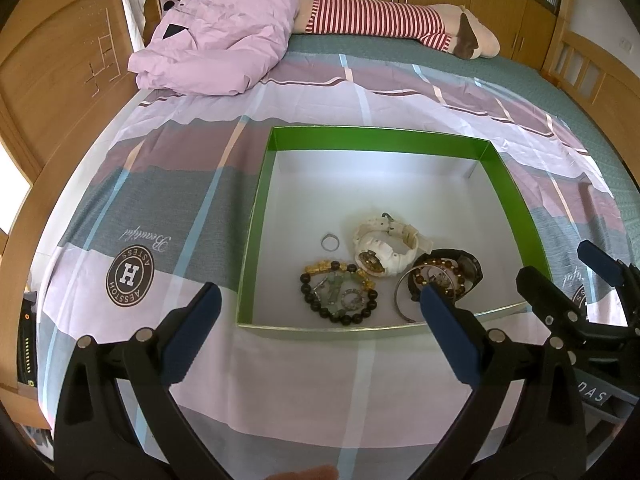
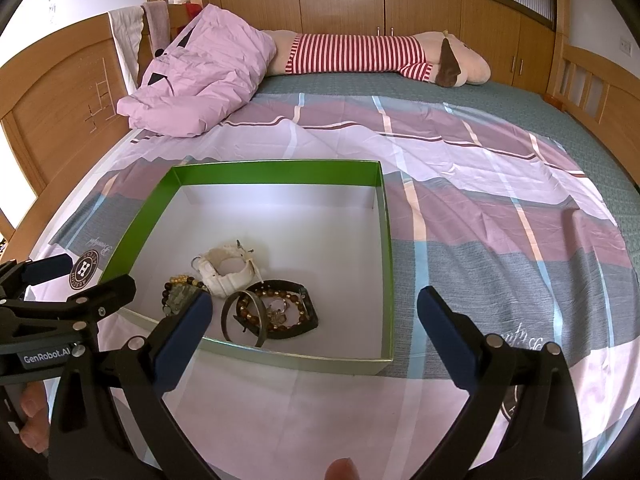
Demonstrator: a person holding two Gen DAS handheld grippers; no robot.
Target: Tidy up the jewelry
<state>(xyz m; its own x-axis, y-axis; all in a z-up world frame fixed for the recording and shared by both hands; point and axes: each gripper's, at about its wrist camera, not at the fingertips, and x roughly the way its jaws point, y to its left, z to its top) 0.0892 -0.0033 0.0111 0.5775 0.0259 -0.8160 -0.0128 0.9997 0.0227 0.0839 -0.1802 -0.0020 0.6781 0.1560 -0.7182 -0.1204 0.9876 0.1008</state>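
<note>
We see a box on the bed sheet, 2 watches beside bracelets in its near half, pillow behind.

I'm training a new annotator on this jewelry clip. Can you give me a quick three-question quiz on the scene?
1. True or false: the white watch lies inside the green box.
2. The silver ring sits: A) on the bedsheet B) in the box C) in a gripper.
3. Fill in: both the left gripper and right gripper are ____.

Key: 1 true; 2 B; 3 open.
</note>
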